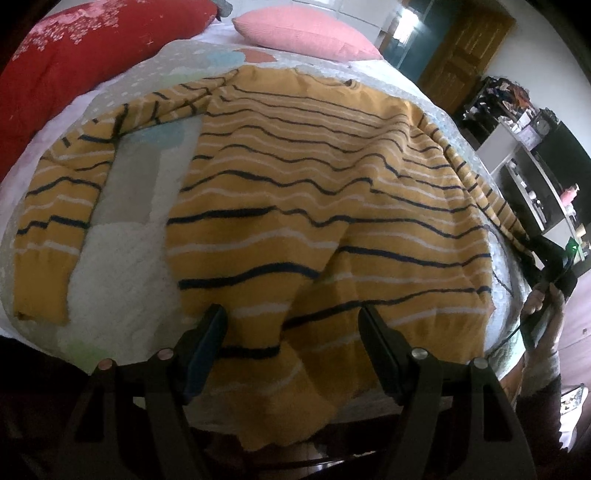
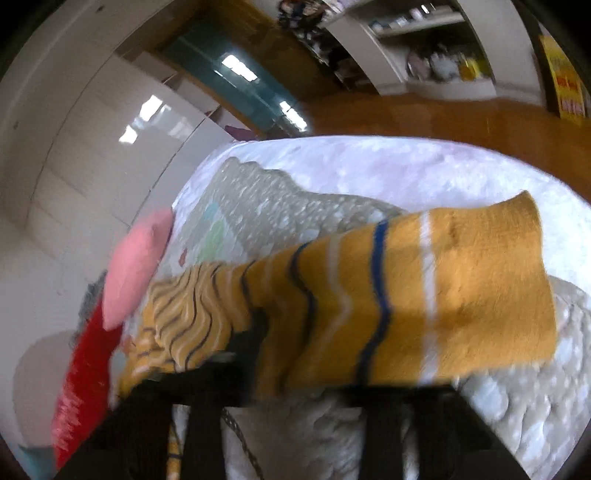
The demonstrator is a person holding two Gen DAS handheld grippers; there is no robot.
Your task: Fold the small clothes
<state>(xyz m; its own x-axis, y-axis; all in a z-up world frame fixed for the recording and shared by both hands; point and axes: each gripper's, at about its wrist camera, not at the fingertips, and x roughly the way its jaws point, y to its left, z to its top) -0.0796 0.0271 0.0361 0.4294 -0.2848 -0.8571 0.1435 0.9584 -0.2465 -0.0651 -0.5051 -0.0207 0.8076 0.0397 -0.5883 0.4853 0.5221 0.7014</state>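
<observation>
On the far left, a red quilt (image 1: pixel 55 66) is bunched at the head of the bed, with a pink pillow (image 1: pixel 306 33) beside it. The yellow striped sweater (image 1: pixel 314 192) lies spread on the pale patterned blanket (image 1: pixel 122 258), its left sleeve (image 1: pixel 48 236) bent down along the blanket's left side. Your left gripper (image 1: pixel 291 350) hovers over the sweater's hem at the near edge, jaws standing wide apart with nothing pressed between them. Moving right, the right sleeve (image 2: pixel 424 295) is lifted off the blanket and stretched out past the bed's side. Your right gripper (image 2: pixel 255 362) has closed on that sleeve; the cloth drapes over the fingers and hides them, cuff hanging free beyond. Your right hand (image 1: pixel 543 314) grasps the tool's handle at the right edge.
</observation>
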